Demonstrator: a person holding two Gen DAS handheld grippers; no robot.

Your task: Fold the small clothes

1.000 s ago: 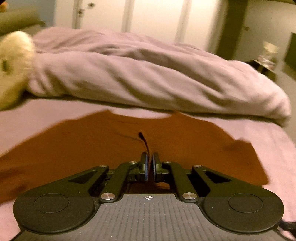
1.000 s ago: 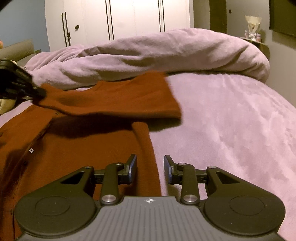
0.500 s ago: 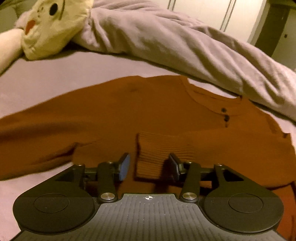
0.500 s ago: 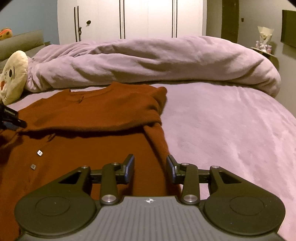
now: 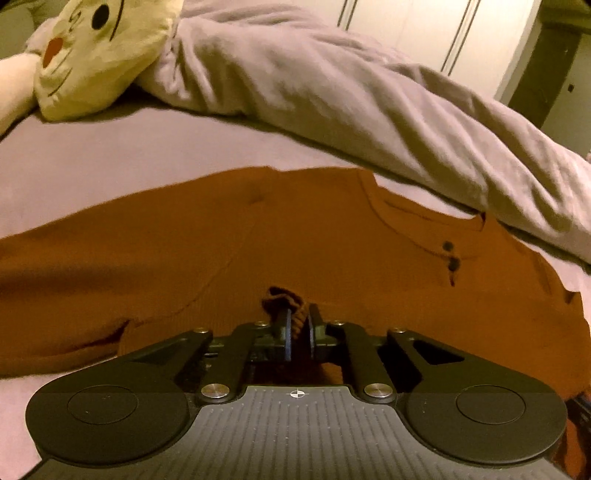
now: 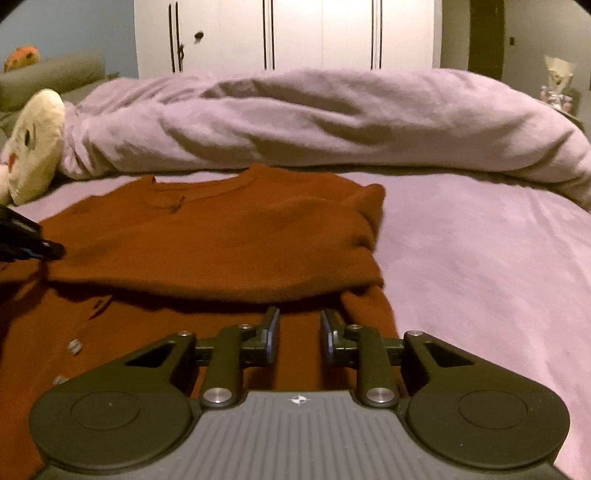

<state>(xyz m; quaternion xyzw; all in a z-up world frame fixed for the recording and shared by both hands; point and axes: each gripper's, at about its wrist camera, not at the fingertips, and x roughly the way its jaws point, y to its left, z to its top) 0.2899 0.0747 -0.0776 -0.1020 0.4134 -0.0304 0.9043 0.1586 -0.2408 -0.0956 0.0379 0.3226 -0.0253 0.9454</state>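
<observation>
A rust-brown buttoned sweater lies spread on the pink bed sheet. My left gripper is shut on the ribbed cuff of a sleeve, pinched between the blue pads low over the sweater body. In the right wrist view the sweater has one sleeve folded across its chest. My right gripper is open and empty, just above the sweater's right edge. The left gripper shows at the far left of that view, at the folded sleeve's end.
A rumpled lilac duvet lies heaped across the bed behind the sweater. A cream plush toy rests at the far left. Bare sheet stretches to the right. White wardrobe doors stand behind.
My left gripper was open around the sleeve cuff half a second ago and has now shut on it. My right gripper stayed open, moving slightly forward over the sweater.
</observation>
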